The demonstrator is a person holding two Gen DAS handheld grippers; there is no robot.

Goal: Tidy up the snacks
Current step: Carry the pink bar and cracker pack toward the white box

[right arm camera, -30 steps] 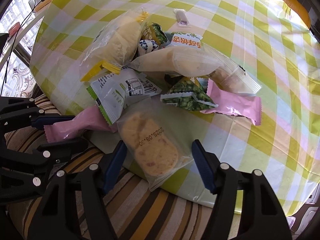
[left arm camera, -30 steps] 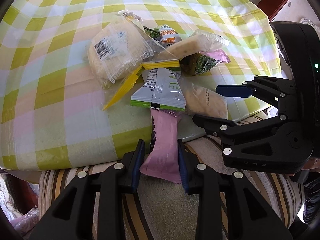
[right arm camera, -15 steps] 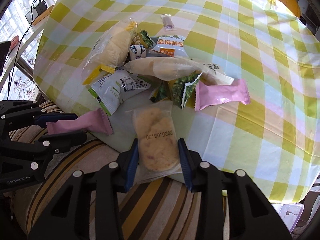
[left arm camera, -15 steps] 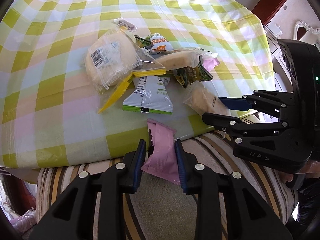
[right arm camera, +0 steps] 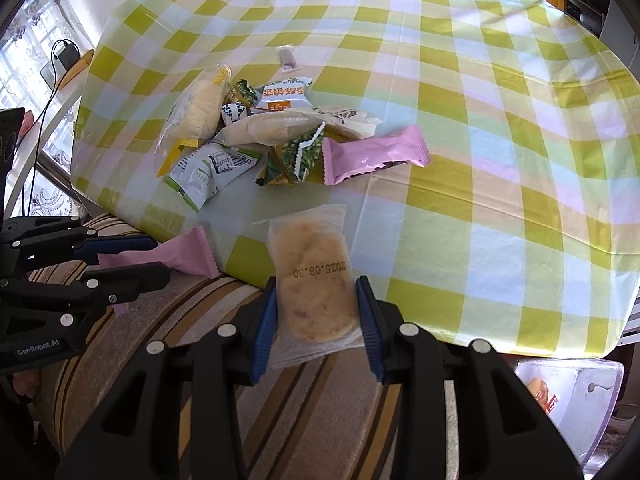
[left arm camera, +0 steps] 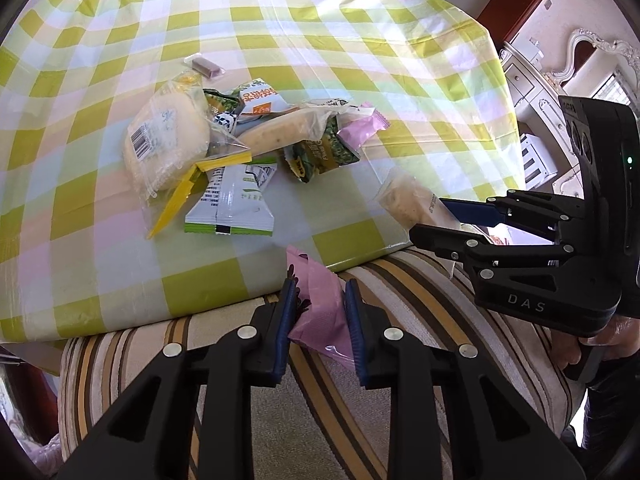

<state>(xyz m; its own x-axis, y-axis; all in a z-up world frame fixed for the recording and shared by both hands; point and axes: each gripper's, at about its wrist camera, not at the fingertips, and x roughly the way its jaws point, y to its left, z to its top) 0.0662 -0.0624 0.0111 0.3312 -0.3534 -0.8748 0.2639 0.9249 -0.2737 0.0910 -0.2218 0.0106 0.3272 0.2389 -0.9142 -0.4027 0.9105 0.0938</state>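
Pinching a pink foil snack wrapper, my left fingers are closing, their blue pads pressed against its two sides. The wrapper stands up between them, off the surface, over the edge where the checked cloth ends and a striped brown-and-cream cushion begins.

My right fingers grip a clear plastic packet holding a round pale biscuit, with a printed date across its front. The blue pads squeeze the packet's lower half, and its upper end reaches out over the rim of the surface. In the left view this same packet pokes out from the right fingers at the near right corner.

Beyond both hands, a round surface under a yellow-green and white checked cloth carries the remaining snacks in a loose heap. A white and green sachet lies nearest me. Behind it sits a large clear bag of pale bread with a barcode and yellow seal strip, touching a long clear-wrapped pale roll. Dark green leafy-printed packets and a second pink foil wrapper lie just beside that roll, and an orange and white packet is tucked behind. A small purple sweet in clear wrap lies apart, farther back.
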